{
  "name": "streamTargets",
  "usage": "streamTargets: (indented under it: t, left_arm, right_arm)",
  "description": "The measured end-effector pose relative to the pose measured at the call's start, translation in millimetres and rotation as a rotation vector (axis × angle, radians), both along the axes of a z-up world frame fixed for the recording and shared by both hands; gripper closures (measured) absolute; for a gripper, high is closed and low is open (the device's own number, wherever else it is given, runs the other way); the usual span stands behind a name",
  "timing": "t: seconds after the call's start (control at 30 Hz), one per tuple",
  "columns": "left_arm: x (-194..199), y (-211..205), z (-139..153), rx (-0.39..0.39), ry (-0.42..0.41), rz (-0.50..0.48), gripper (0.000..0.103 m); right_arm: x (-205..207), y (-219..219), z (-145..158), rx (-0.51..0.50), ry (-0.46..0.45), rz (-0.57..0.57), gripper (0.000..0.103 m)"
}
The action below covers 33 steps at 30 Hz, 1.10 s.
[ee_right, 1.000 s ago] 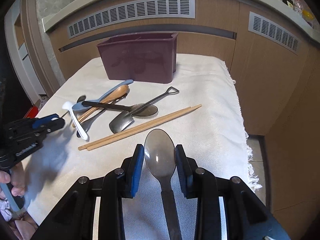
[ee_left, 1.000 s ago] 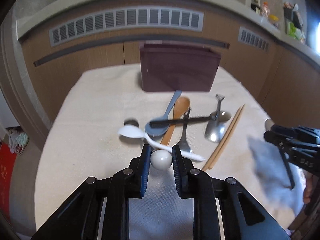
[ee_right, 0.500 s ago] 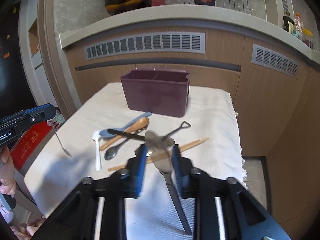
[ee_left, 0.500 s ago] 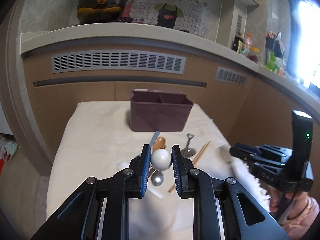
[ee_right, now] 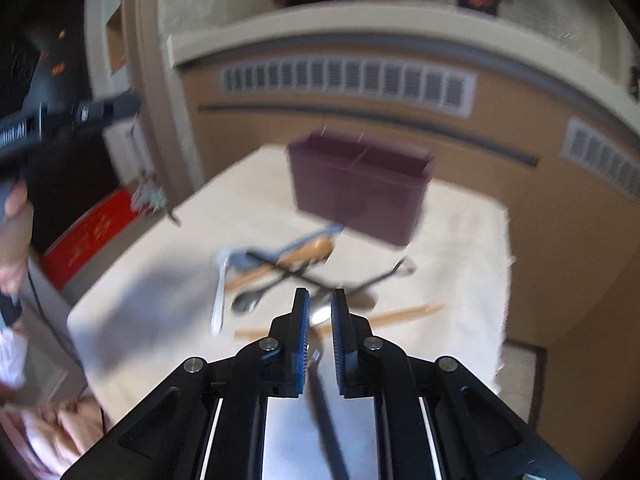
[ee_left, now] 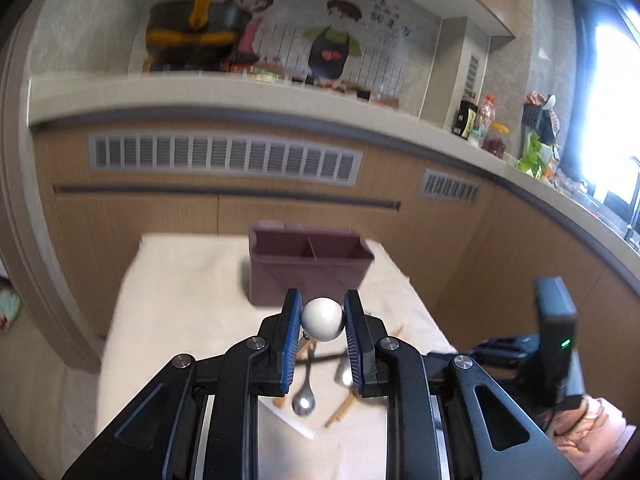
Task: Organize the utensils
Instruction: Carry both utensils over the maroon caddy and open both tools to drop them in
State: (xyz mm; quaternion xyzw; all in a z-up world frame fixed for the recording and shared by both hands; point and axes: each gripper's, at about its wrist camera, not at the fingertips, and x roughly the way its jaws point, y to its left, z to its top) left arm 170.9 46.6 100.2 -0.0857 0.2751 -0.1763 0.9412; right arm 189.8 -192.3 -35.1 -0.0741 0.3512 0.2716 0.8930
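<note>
On the worktop [ee_right: 460, 248], the bin [ee_right: 360, 188] stands at the back, the utensil pile [ee_right: 280, 268] lies before it, and the chopsticks [ee_right: 400, 314] lie nearest, right of the pile.

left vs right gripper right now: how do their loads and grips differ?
The left gripper clamps a white ball-shaped handle end; the right gripper pinches a dark-handled spoon. The left load fills its jaws; the right jaws, just closing, sit narrower, with the handle running back toward the camera. Both are shut on a utensil above the cloth.
</note>
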Motion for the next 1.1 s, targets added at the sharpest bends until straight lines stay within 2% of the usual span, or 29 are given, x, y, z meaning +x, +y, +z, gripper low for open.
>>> streamTargets:
  t: [0.13, 0.37, 0.4, 0.43, 0.53, 0.63, 0.7, 0.83, 0.93, 1.03, 1.1]
  left_arm:
    - [4, 0, -26, -0.019, 0.077, -0.021, 0.08]
    - [3, -1, -51, -0.026, 0.142, -0.029, 0.081]
    - [3, -2, -53, -0.028, 0.146, -0.03, 0.08]
    - [3, -2, -55, -0.03, 0.148, -0.029, 0.081]
    - [6, -4, -55, -0.04, 0.148, -0.032, 0.08]
    - [20, -6, -41, -0.069, 0.144, -0.06, 0.08]
    - [36, -7, -19, -0.103, 0.12, -0.084, 0.08]
    - [75, -15, 39, -0.132, 0.007, -0.127, 0.08]
    - [101, -18, 67, -0.143, -0.065, -0.108, 0.081]
    - [132, -18, 75, -0.159, -0.093, -0.095, 0.08]
    - [153, -17, 68, -0.177, -0.078, -0.104, 0.08]
  right_arm:
    - [9, 16, -42, -0.014, 0.126, 0.063, 0.066]
    - [36, 37, -90, -0.15, 0.188, 0.006, 0.065]
    - [39, 36, -92, -0.14, 0.188, 0.001, 0.066]
    - [39, 36, -91, -0.14, 0.183, -0.003, 0.074]
    - [32, 33, -84, -0.12, 0.154, -0.028, 0.074]
    - [25, 18, -51, -0.039, 0.092, -0.07, 0.074]
    - [24, 5, -12, 0.045, 0.02, -0.093, 0.074]
    - [31, -16, 97, 0.187, -0.24, -0.138, 0.074]
    - [49, -14, 149, 0.222, -0.393, -0.168, 0.074]
    - [78, -7, 166, 0.25, -0.438, -0.186, 0.074]
    - [104, -1, 159, 0.26, -0.443, -0.206, 0.074]
